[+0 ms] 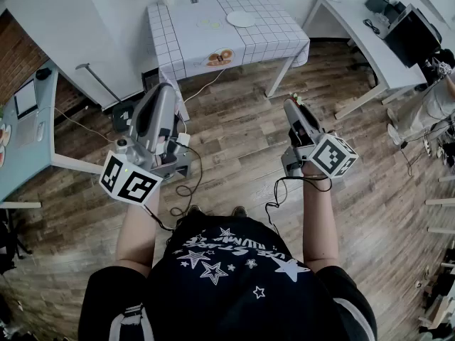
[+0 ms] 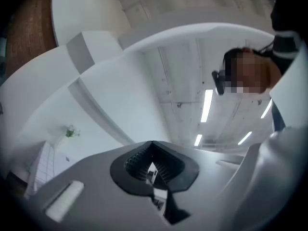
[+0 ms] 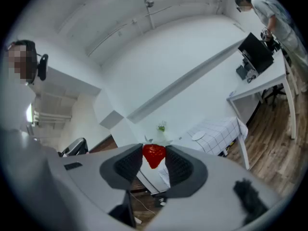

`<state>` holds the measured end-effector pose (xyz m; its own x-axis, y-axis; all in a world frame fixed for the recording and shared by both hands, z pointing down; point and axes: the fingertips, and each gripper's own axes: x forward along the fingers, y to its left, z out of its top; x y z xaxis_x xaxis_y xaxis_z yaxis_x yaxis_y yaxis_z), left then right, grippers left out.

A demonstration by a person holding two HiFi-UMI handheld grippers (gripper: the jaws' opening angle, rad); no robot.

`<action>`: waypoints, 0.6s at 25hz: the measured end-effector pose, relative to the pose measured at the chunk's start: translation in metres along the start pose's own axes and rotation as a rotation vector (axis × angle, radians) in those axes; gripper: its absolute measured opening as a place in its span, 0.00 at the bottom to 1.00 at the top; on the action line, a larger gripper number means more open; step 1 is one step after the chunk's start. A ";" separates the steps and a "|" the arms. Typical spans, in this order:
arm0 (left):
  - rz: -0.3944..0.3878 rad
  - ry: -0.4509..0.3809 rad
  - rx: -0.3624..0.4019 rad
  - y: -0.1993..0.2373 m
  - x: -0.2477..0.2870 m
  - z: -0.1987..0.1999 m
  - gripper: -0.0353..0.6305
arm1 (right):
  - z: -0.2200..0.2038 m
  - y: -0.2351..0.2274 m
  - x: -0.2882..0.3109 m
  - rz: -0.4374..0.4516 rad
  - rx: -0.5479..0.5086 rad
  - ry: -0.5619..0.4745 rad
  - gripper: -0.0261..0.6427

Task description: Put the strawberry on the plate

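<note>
Right hand-held gripper [image 3: 154,163] pinching strawberry [image 3: 154,154], left hand-held gripper [image 2: 153,163] pressed together, plate [image 1: 242,18] on distant checked table [image 1: 186,38]

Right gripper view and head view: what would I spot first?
The bright red strawberry pops out, pinched in the jaws of the right tool, in the middle of the right gripper view. In the head view, two black-and-white marker cubes stand out over the wooden floor, and a white plate sits on the checked table far ahead.

Red strawberry [image 3: 154,155] pinched in jaws; plate [image 1: 242,18] well apart.
</note>
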<state>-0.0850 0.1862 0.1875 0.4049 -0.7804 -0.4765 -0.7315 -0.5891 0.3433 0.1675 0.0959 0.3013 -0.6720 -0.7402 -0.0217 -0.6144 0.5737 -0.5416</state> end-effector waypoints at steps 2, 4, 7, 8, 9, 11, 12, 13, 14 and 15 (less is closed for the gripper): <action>0.055 0.161 0.076 0.029 -0.004 -0.035 0.06 | -0.019 0.014 0.019 -0.043 -0.049 0.024 0.27; 0.126 0.309 0.161 0.057 -0.011 -0.067 0.06 | -0.038 0.026 0.035 -0.077 -0.087 0.044 0.27; 0.204 0.480 0.252 0.086 -0.021 -0.103 0.06 | -0.065 0.040 0.048 -0.124 -0.120 0.074 0.27; 0.211 0.519 0.265 0.091 -0.024 -0.111 0.06 | -0.072 0.044 0.050 -0.140 -0.127 0.082 0.27; 0.215 0.550 0.270 0.094 -0.027 -0.118 0.06 | -0.079 0.047 0.051 -0.155 -0.130 0.089 0.27; 0.213 0.596 0.273 0.099 -0.034 -0.126 0.06 | -0.089 0.052 0.052 -0.180 -0.133 0.098 0.27; 0.208 0.613 0.278 0.100 -0.038 -0.129 0.06 | -0.094 0.054 0.052 -0.189 -0.137 0.104 0.27; 0.202 0.627 0.286 0.102 -0.042 -0.132 0.06 | -0.098 0.056 0.053 -0.198 -0.144 0.110 0.27; 0.195 0.639 0.296 0.104 -0.046 -0.134 0.06 | -0.102 0.059 0.053 -0.205 -0.153 0.114 0.27; 0.187 0.651 0.306 0.105 -0.050 -0.136 0.06 | -0.105 0.062 0.053 -0.212 -0.161 0.117 0.27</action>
<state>-0.1074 0.1352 0.3576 0.4323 -0.8843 0.1764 -0.9017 -0.4238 0.0853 0.0505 0.1285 0.3551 -0.5592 -0.8094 0.1795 -0.7974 0.4659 -0.3835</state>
